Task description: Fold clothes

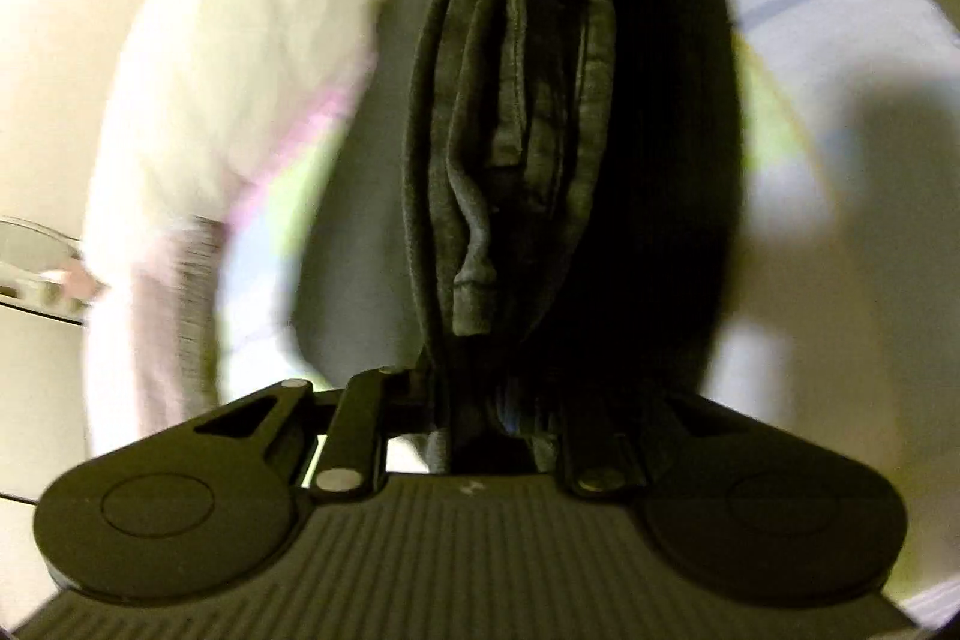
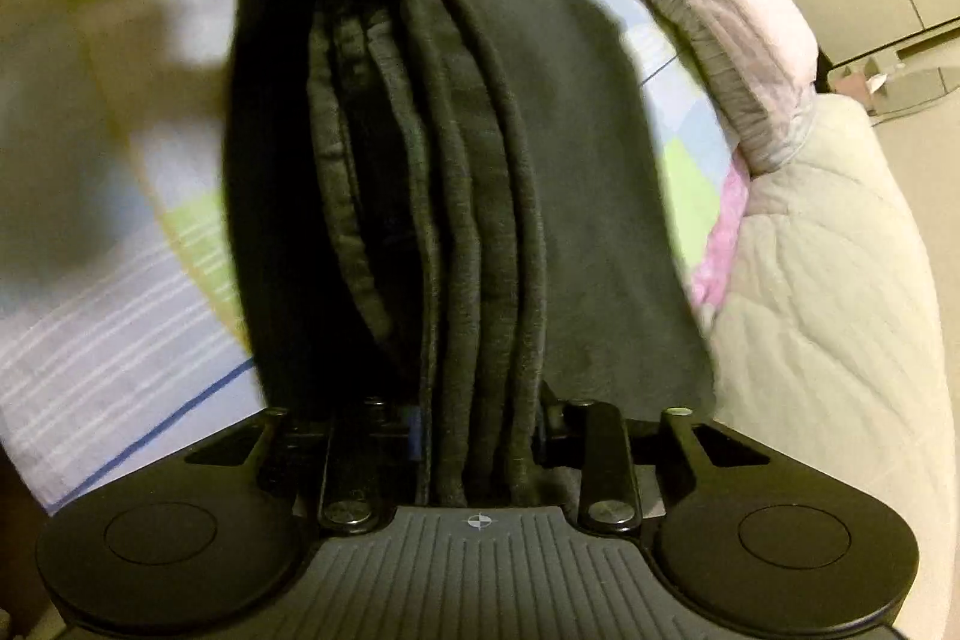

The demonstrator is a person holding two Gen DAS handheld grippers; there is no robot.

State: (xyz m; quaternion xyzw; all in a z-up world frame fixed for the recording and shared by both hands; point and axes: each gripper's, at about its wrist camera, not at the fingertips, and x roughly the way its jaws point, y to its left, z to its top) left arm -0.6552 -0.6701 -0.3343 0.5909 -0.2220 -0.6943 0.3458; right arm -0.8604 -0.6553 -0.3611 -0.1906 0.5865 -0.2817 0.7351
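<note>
Fingers of both your left gripper (image 1: pixel 498 430) and right gripper (image 2: pixel 480 436) are pinching the bunched dark garment (image 2: pixel 456 172) over the bed (image 2: pixel 120 328).

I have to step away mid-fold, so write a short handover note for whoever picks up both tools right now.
Left tool: shut on the dark grey, many-layered folded cotton garment.
Right tool: shut on the opposite end of the same garment.
Position: the garment hangs stretched between the two tools, lifted above the pastel patchwork bedsheet. A cream quilted blanket and a grey-and-white striped cloth lie at the bed's edge.
Done: the garment is already gathered into several layers.
Left: probably lay it flat on the sheet, release both tools, then take the next item.
</note>
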